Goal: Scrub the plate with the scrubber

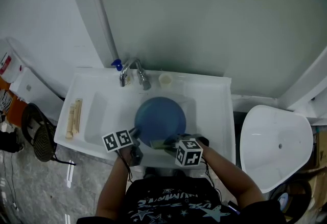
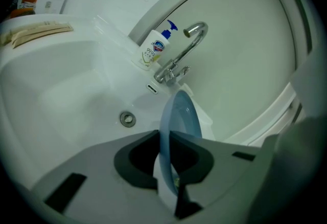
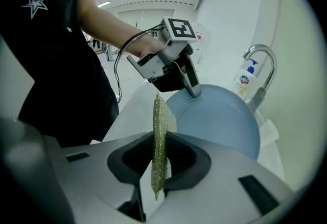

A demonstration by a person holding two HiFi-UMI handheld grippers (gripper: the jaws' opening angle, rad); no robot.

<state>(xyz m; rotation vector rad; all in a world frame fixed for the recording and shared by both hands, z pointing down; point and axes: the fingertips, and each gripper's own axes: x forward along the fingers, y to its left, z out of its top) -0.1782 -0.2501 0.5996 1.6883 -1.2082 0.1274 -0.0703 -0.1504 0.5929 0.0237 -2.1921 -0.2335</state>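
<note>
A round blue plate (image 1: 160,119) is held over the white sink (image 1: 94,110), below the tap. My left gripper (image 1: 136,135) is shut on the plate's near-left rim; in the left gripper view the plate (image 2: 179,115) stands edge-on between the jaws of the left gripper (image 2: 167,172). My right gripper (image 1: 166,144) is shut on a thin yellow-green mesh scrubber (image 3: 162,141), which stands upright between the jaws of the right gripper (image 3: 161,154). In the right gripper view the scrubber's top edge sits at the plate's (image 3: 219,120) near rim, close to the left gripper (image 3: 191,87).
A chrome tap (image 1: 135,72) and a blue-capped soap bottle (image 2: 156,48) stand at the back of the sink. The drain (image 2: 127,118) lies in the basin. Wooden utensils (image 1: 73,117) rest on the left ledge. A white toilet (image 1: 273,141) stands to the right.
</note>
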